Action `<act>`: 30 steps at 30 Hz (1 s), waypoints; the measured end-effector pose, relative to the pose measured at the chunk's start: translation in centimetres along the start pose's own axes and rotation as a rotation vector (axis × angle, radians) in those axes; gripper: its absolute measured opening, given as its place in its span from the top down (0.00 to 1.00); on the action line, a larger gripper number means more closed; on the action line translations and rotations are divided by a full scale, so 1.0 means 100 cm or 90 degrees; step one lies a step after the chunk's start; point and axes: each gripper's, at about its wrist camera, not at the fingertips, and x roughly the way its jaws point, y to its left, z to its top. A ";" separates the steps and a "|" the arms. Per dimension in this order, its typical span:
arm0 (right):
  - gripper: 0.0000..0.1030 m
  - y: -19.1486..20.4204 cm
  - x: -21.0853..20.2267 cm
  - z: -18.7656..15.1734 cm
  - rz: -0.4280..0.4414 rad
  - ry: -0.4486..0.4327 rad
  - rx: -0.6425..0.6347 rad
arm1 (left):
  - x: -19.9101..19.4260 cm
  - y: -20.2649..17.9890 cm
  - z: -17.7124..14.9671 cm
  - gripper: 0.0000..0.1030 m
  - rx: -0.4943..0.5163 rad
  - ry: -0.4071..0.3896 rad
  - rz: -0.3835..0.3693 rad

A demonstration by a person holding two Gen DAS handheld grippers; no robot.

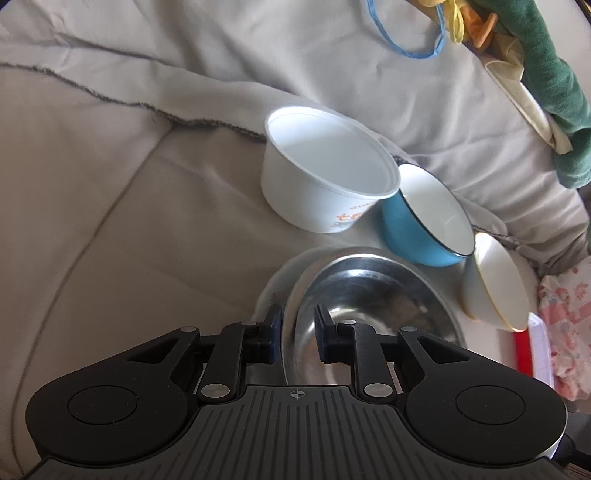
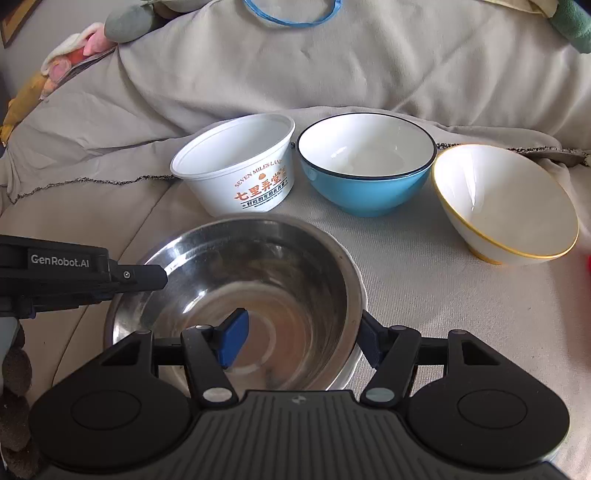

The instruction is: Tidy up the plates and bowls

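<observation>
A steel bowl sits on a white plate on the beige cover. My left gripper straddles the bowl's rim, one finger inside and one outside, with a gap still showing; it also shows in the right wrist view. My right gripper is open wide across the bowl's near right rim, one pad inside. Behind stand a white paper tub, a blue bowl and a gold-rimmed white bowl.
The bowls rest on a soft beige sofa cover with folds behind. A blue cord loop lies at the back. Green cloth and floral fabric lie to the right; a red-and-white object sits beside the plate.
</observation>
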 end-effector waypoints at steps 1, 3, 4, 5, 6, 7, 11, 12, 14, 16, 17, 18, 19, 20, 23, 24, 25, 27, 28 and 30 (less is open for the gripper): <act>0.38 0.001 -0.001 -0.001 -0.006 -0.007 -0.007 | -0.002 0.000 -0.001 0.79 0.006 -0.012 0.005; 0.38 0.002 -0.005 -0.004 -0.018 -0.025 -0.023 | -0.005 0.002 0.000 0.77 0.008 -0.028 0.021; 0.38 0.003 -0.008 -0.005 -0.024 -0.035 -0.029 | -0.006 0.004 0.000 0.76 0.006 -0.035 0.035; 0.38 0.003 -0.010 -0.006 -0.032 -0.046 -0.034 | -0.006 0.005 0.001 0.76 0.003 -0.040 0.048; 0.38 0.003 -0.013 -0.006 -0.040 -0.056 -0.036 | -0.005 0.007 0.002 0.76 0.001 -0.042 0.066; 0.38 0.002 -0.014 -0.006 -0.050 -0.066 -0.034 | -0.002 0.007 0.003 0.76 0.000 -0.036 0.085; 0.38 -0.010 -0.008 -0.009 -0.059 -0.051 0.014 | 0.012 0.019 0.005 0.76 -0.040 0.016 0.058; 0.38 -0.014 -0.004 -0.010 -0.050 -0.035 0.034 | 0.014 0.023 0.006 0.77 -0.060 0.028 0.040; 0.38 -0.023 0.004 -0.014 -0.022 0.001 0.073 | 0.015 0.033 0.006 0.77 -0.100 0.040 0.001; 0.38 -0.028 0.011 -0.019 0.005 0.031 0.104 | 0.016 0.039 0.006 0.78 -0.126 0.048 -0.026; 0.38 -0.029 0.014 -0.023 0.014 0.041 0.112 | 0.015 0.041 0.005 0.78 -0.134 0.047 -0.034; 0.38 -0.030 0.017 -0.024 0.020 0.048 0.117 | 0.013 0.043 0.006 0.79 -0.138 0.043 -0.042; 0.38 -0.030 0.018 -0.026 0.022 0.052 0.118 | 0.010 0.043 0.006 0.79 -0.140 0.034 -0.048; 0.38 -0.029 0.018 -0.027 0.021 0.051 0.116 | 0.006 0.044 0.007 0.80 -0.140 0.022 -0.056; 0.38 -0.029 0.016 -0.030 0.021 0.047 0.116 | -0.008 0.043 0.011 0.79 -0.135 -0.012 -0.108; 0.38 -0.030 0.016 -0.030 0.020 0.046 0.117 | -0.010 0.040 0.012 0.79 -0.123 -0.017 -0.122; 0.38 -0.032 0.015 -0.030 0.019 0.044 0.119 | -0.012 0.036 0.012 0.78 -0.103 -0.018 -0.124; 0.38 -0.033 0.015 -0.029 0.016 0.041 0.121 | -0.012 0.026 0.012 0.78 -0.059 -0.018 -0.098; 0.38 -0.034 0.015 -0.029 0.016 0.041 0.122 | -0.010 0.020 0.012 0.78 -0.033 -0.016 -0.074; 0.38 -0.033 0.015 -0.028 0.014 0.039 0.121 | -0.006 0.011 0.011 0.78 0.006 -0.007 -0.033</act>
